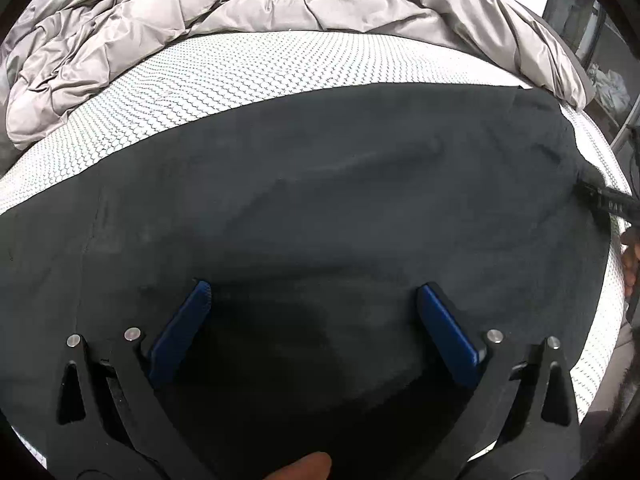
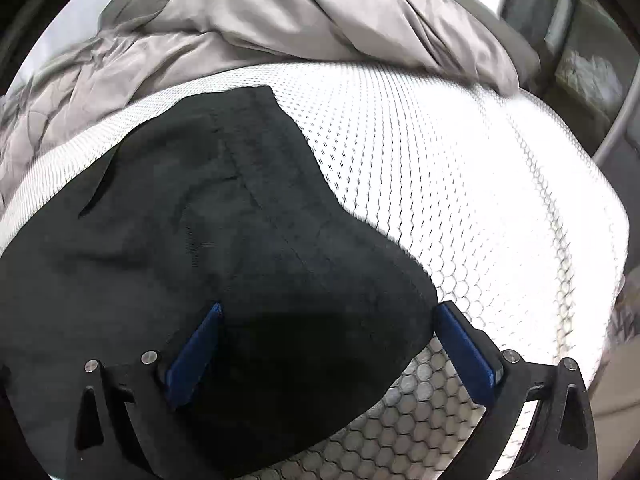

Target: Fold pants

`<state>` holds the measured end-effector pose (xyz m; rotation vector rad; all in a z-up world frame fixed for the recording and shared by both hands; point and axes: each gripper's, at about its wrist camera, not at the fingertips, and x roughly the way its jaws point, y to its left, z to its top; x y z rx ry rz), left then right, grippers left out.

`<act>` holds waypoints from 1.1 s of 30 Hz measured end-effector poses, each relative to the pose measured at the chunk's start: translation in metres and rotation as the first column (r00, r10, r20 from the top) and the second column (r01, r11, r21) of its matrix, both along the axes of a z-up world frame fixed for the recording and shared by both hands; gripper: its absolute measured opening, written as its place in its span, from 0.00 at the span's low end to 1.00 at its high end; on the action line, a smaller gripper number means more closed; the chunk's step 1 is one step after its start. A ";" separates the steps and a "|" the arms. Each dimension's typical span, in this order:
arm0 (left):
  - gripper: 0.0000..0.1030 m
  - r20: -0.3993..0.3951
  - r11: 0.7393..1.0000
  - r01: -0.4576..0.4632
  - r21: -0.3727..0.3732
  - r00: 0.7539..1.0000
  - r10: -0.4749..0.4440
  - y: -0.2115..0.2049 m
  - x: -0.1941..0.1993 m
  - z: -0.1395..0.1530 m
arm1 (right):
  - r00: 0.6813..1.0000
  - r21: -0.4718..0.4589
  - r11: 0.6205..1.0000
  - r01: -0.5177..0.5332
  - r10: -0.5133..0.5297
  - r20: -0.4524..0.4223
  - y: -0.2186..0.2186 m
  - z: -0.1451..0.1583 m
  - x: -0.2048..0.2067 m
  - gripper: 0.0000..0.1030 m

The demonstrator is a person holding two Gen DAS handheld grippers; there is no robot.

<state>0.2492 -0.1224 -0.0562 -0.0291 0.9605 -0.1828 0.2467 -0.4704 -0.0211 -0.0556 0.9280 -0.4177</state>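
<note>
Left wrist view shows the left gripper low over the one pair of pants, jaws wide apart and holding nothing. The right gripper hovers likewise, jaws apart, at the pants' right edge. The pants lie flat on the mattress, one duvet heaped along its far edge.

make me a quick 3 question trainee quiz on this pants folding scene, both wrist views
1. True or false: the left gripper is clamped shut on the pants.
2. What lies bunched at the far side of the mattress? A) grey comforter B) red towel C) pillows
3. In the right wrist view, which fingertip of the right gripper is over bare mattress?

Key: 1 false, its jaws stand wide apart. 2 A, the comforter. 3 the right-hand one.
</note>
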 end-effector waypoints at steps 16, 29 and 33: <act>0.99 0.011 0.960 0.279 -0.013 0.960 -0.279 -0.043 -0.036 -0.001 | 0.878 0.022 0.883 -0.470 0.469 -0.097 0.112 -0.003 -0.011 1.00; 0.99 0.102 0.938 0.347 -0.016 0.933 -0.344 -0.044 -0.065 0.029 | 0.978 -0.114 0.974 -0.194 0.201 0.058 0.063 0.039 -0.024 1.00; 0.99 0.002 0.944 0.328 0.042 0.944 -0.329 -0.054 -0.056 0.003 | 0.881 0.092 0.876 -0.474 0.473 0.029 0.129 0.024 -0.017 1.00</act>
